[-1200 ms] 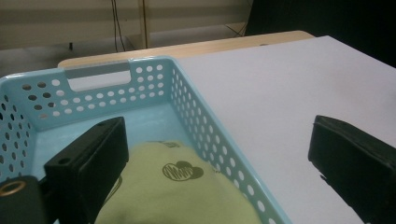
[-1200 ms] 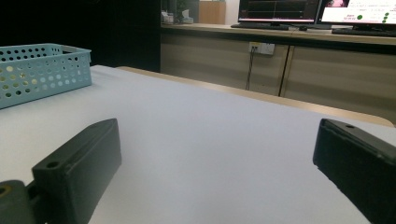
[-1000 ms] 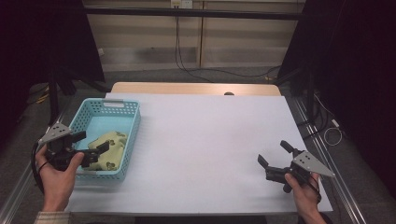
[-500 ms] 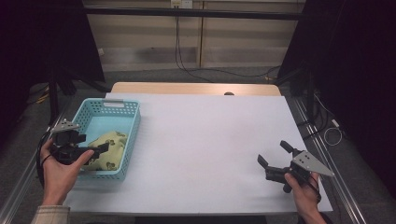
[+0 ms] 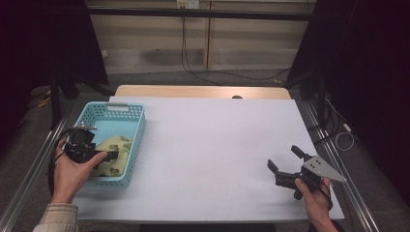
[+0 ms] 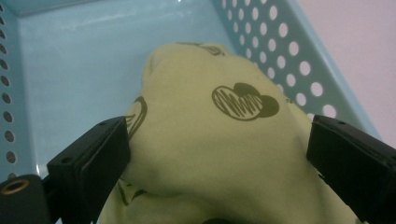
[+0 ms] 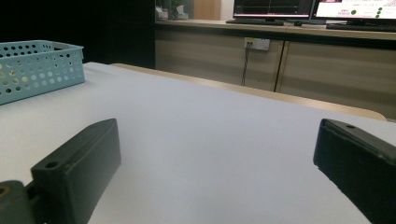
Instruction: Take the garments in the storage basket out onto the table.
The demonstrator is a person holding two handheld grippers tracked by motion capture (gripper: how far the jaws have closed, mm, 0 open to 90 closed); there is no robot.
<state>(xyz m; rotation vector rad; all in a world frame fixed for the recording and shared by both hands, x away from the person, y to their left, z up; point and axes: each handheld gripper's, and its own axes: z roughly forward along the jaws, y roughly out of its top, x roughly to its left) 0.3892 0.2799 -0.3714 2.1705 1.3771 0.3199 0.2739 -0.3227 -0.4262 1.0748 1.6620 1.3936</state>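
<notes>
Soft yellow cloth [image 6: 219,140], heart-printed, bunched in perforated basket [image 6: 299,56].

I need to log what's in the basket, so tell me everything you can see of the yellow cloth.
The cloth is soft, pale yellow-green fabric printed with dark scribbled hearts. It lies bunched in a rumpled mound on the floor of the light blue perforated basket, at the end nearer the person. The left gripper is over it with its open jaws on either side of the mound; one jaw seems to touch the fabric. Its full shape and size are hidden in the folds.
</notes>
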